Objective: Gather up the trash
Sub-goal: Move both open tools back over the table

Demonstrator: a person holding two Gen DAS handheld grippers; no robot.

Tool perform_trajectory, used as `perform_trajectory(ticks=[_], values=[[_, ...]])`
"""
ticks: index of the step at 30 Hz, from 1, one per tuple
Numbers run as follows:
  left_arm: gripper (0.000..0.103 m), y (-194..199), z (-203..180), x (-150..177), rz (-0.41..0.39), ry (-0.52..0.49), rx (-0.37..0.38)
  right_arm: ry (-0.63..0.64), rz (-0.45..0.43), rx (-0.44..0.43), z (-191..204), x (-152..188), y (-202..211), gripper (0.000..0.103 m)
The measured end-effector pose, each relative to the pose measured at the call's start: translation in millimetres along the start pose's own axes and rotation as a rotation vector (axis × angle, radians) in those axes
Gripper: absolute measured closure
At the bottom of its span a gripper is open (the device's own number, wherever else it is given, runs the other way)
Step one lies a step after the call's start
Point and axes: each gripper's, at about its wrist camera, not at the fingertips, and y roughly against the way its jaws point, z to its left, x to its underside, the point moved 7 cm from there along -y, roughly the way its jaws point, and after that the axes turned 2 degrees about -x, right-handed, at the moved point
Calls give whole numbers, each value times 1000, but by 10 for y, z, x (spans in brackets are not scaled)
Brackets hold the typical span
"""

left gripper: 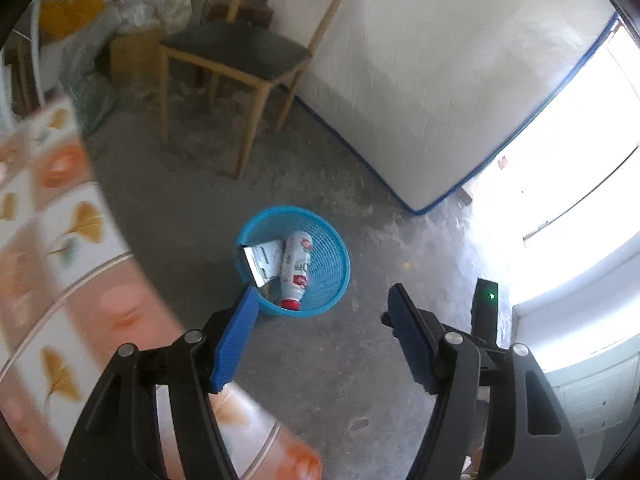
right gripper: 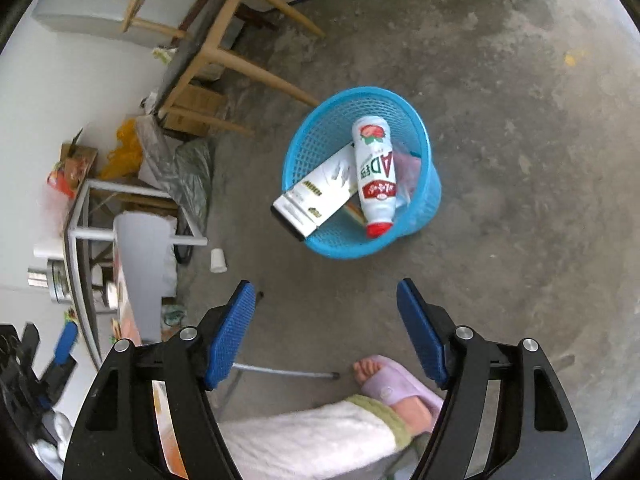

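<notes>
The left gripper (left gripper: pixel 320 312) stood wide open and empty, a floral tablecloth (left gripper: pixel 60 240) to its left. Just ahead of its fingertips on the concrete floor sat a blue mesh basket (left gripper: pixel 332 276) holding a white carton (left gripper: pixel 264 260) and a red-capped bottle (left gripper: pixel 296 268). The right gripper (right gripper: pixel 326 304) also stood wide open and empty, the basket (right gripper: pixel 428 188) ahead of it.

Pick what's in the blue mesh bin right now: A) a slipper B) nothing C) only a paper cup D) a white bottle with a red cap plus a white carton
D: the white bottle with a red cap leans inside the blue mesh bin, beside a white carton that sticks out over the rim.
</notes>
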Motion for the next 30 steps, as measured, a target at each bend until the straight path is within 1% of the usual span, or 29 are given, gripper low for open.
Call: perform_trajectory(ticks=[2,3,4,5,8,10,12,14,17,20,21,23,24,27,30], values=[[38,337,89,115,-43,7,-26,42,-19,-12,142,75,99,33],[38,474,113,190,-59,8,-25,57,-24,-23,214,122,124,32],[36,644,146,291,-78,10,-25,80,-28,-46,318,183,190,30],[33,724,178,346,-86,11,-29,101,-32,-67,398,235,235,27],[30,1165,366,738,-117,29,-45,183,-11,-129,745,409,290,25],[28,1406,496,958,-148,46,-77,255,24,-161,1013,561,270,24],[26,1715,717,1205,-206,82,-141,326,64,-191,1297,725,224,24],[24,1971,927,1426,-259,134,-198,371,99,-223,1507,882,168,24],[22,2433,1288,1838,-347,238,-294,440,179,-290,1914,1175,37,23],[22,2755,1521,2109,-405,303,-345,511,266,-336,2293,1510,-124,23],[22,2879,1611,2224,-430,322,-368,527,289,-348,2377,1600,-171,23],[22,3060,1804,2426,-459,366,-429,588,374,-382,2639,1907,-301,23],[22,3130,1885,2518,-465,389,-446,604,398,-388,2717,2012,-340,23],[22,3204,2179,2812,-454,474,-486,668,515,-415,3028,2451,-554,23],[22,3141,2445,3041,-434,538,-503,733,589,-426,3261,2839,-731,23]])
